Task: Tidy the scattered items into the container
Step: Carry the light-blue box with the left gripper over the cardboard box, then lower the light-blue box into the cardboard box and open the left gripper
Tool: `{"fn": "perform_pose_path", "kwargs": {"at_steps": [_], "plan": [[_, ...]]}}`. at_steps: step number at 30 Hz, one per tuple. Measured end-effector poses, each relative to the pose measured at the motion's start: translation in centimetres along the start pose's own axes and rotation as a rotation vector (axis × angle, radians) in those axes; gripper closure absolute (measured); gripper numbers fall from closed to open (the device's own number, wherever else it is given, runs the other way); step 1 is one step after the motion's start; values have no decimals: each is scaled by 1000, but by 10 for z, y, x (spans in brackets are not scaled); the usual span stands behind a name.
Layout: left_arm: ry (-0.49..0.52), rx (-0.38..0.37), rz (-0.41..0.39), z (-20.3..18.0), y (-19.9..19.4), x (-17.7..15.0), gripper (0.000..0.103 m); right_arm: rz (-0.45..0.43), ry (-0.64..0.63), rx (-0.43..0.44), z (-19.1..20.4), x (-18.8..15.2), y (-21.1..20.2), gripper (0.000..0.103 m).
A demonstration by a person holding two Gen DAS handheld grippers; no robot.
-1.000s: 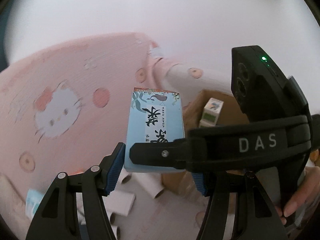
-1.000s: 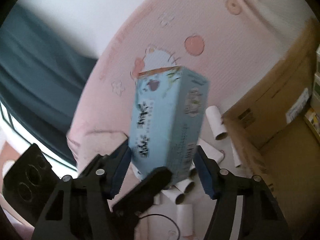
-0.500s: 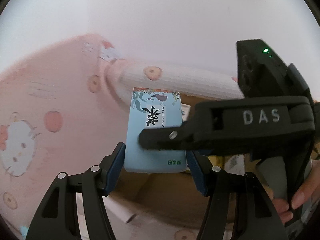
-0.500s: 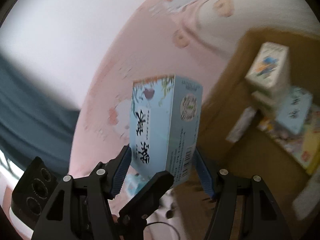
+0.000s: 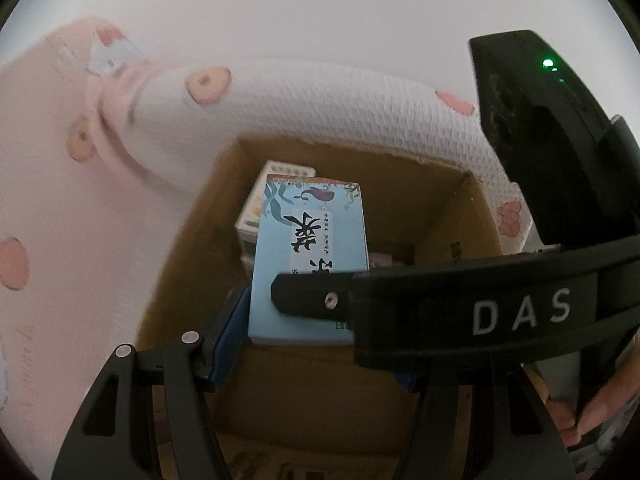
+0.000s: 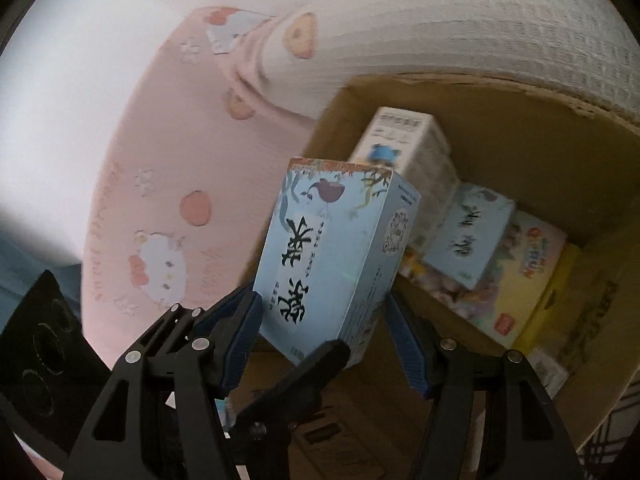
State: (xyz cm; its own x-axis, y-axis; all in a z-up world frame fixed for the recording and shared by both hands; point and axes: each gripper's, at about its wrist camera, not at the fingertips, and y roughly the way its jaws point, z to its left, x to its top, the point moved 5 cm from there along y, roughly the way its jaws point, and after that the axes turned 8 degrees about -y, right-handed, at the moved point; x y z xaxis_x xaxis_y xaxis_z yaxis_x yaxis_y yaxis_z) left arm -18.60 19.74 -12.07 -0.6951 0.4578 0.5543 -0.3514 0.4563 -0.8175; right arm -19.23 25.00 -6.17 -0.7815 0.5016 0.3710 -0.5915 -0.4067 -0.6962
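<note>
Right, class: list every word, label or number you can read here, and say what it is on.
"DAS": white letters on the right claw, seen in the left wrist view.
Blue box: large brush characters and small print, none legible to me.
Yellow box in the cardboard carton: red lettering, too blurred.
</note>
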Motion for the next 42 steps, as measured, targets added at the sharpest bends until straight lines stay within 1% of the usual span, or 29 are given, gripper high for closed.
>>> {"fn": "perform_pose_path", "kwargs": {"at_steps": [2, 4, 8, 9, 11, 13, 14, 15, 18, 20, 24, 25, 29, 31, 34, 36, 37, 39, 41, 42], "plan": [[-15, -46, 23, 0, 8, 1, 38, 4, 12, -27, -9, 2, -1, 40], [-10, -70, 30, -3, 12, 5, 38, 20, 16, -49, -16, 2, -2, 40], [26, -62, 55, -16, 19, 10, 38, 34, 26, -85, -25, 7, -9, 42], [31, -57, 57, -19, 19, 10, 38, 34, 33, -97, -28, 8, -12, 45], [62, -47, 32, -27, 14, 10, 38, 31, 50, -102, -31, 8, -20, 46], [99, -45, 10, -34, 11, 10, 38, 19, 35, -99, -31, 8, -30, 46], [104, -50, 13, -36, 11, 10, 38, 12, 34, -97, -31, 8, -34, 46], [97, -55, 26, -36, 13, 10, 38, 12, 37, -99, -33, 7, -36, 47], [67, -69, 58, -33, 21, 11, 38, 25, 47, -112, -40, 7, -37, 51], [45, -80, 70, -28, 24, 11, 38, 32, 50, -122, -42, 7, -35, 52], [5, -105, 120, -19, 36, 12, 38, 56, 55, -143, -42, 9, -25, 52], [1, -104, 141, -16, 41, 12, 38, 71, 61, -148, -44, 10, -22, 52], [-34, -98, 170, -10, 53, 11, 38, 100, 76, -171, -51, 17, -10, 52], [-38, -90, 185, -9, 56, 10, 38, 114, 69, -207, -56, 20, -4, 52], [-41, -73, 203, -8, 59, 13, 38, 129, 63, -232, -60, 22, 3, 52], [-34, -49, 204, -7, 62, 16, 37, 138, 57, -233, -60, 22, 6, 52], [-44, -42, 218, -5, 65, 18, 37, 140, 58, -225, -60, 22, 7, 54], [-85, -57, 261, -2, 72, 20, 37, 154, 83, -216, -63, 22, 10, 54], [-110, -63, 280, 0, 77, 22, 37, 156, 81, -244, -67, 26, 13, 54], [-108, -62, 284, 0, 79, 22, 37, 157, 69, -255, -69, 23, 13, 54]]}}
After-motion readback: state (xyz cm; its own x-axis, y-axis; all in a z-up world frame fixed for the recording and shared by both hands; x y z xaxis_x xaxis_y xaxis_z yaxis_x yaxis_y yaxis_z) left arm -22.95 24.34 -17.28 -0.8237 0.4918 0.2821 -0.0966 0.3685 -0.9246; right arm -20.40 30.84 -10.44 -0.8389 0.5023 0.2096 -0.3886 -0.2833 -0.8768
